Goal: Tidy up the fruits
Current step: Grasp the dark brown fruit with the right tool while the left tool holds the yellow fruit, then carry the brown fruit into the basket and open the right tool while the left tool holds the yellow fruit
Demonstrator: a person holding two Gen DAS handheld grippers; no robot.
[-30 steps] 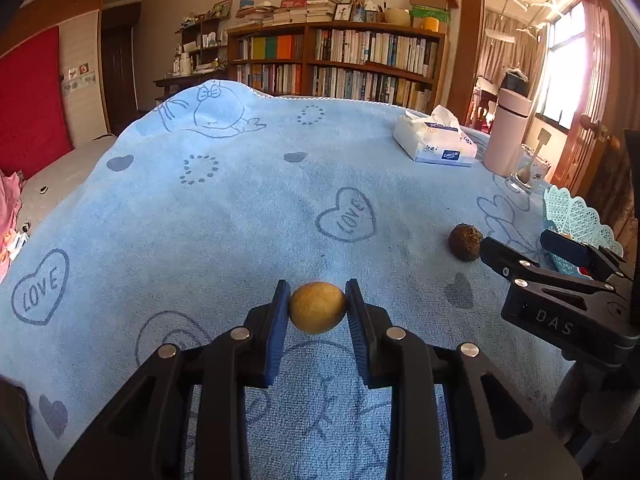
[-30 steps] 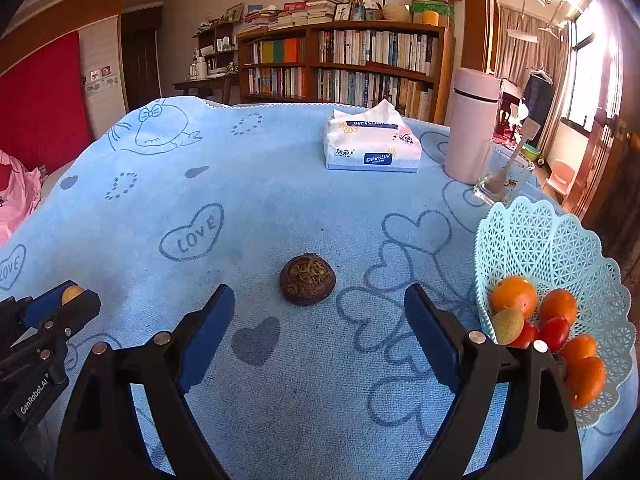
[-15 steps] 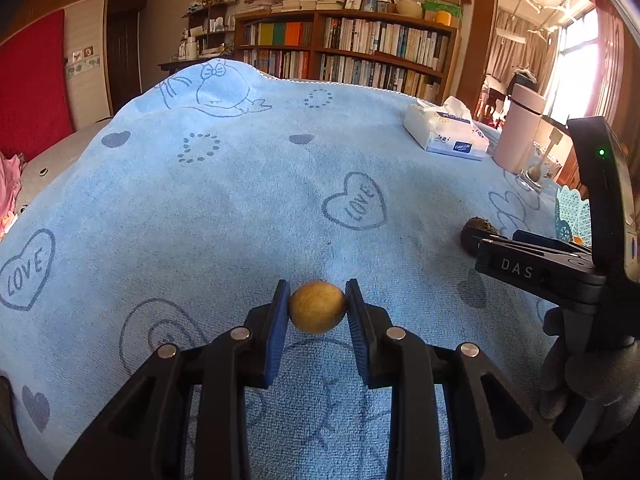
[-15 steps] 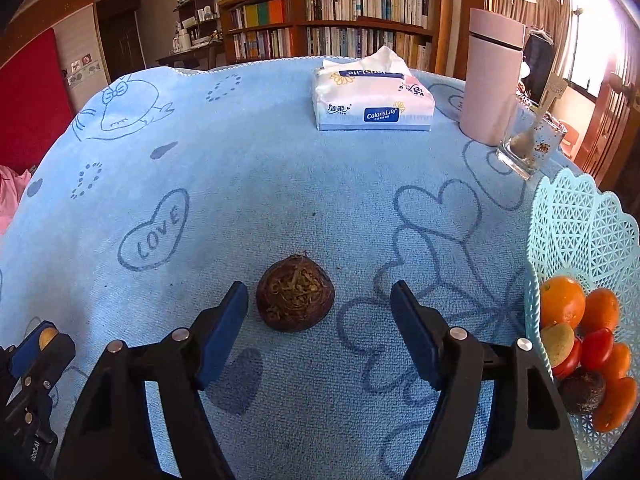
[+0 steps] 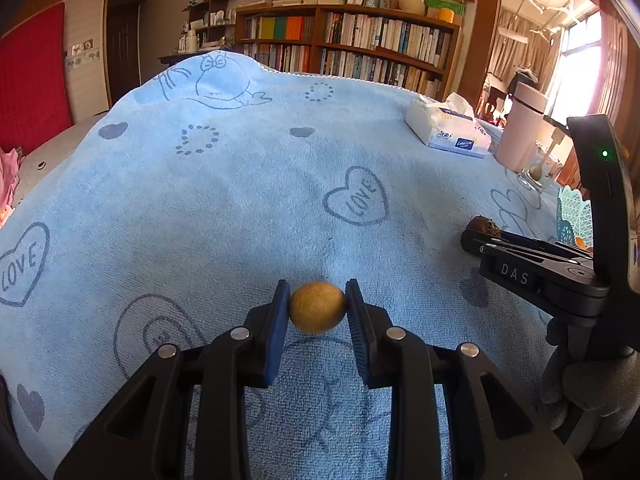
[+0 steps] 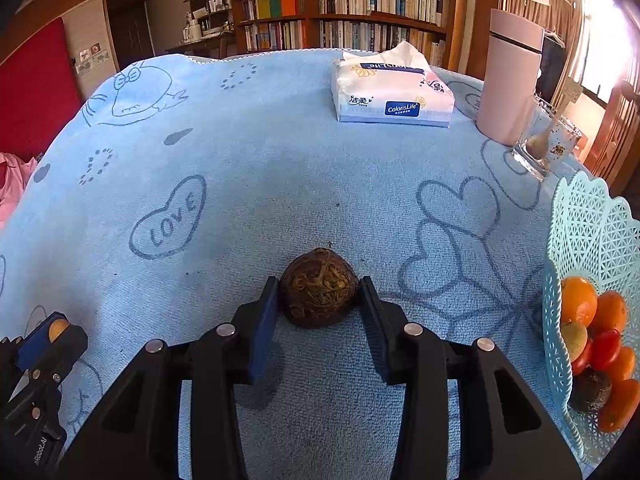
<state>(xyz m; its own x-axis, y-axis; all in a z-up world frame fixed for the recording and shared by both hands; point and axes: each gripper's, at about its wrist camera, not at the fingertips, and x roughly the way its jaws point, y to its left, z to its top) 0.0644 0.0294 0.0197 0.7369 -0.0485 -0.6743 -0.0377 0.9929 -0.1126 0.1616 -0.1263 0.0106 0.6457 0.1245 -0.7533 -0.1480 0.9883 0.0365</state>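
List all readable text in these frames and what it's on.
"LOVE": heart prints on the blue cloth
"ColorisLife": blue label on the tissue pack; its Chinese characters are there, small print unreadable
"DAS": side of the right gripper
"Robot.AI", partly cut off: left gripper
Book spines on the bookshelf: too small

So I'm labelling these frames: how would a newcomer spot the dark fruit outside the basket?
On the blue cloth, left of the turquoise basket, the right gripper is closing around it. The brown fruit is rough and fibrous, unlike the smooth orange and red ones.
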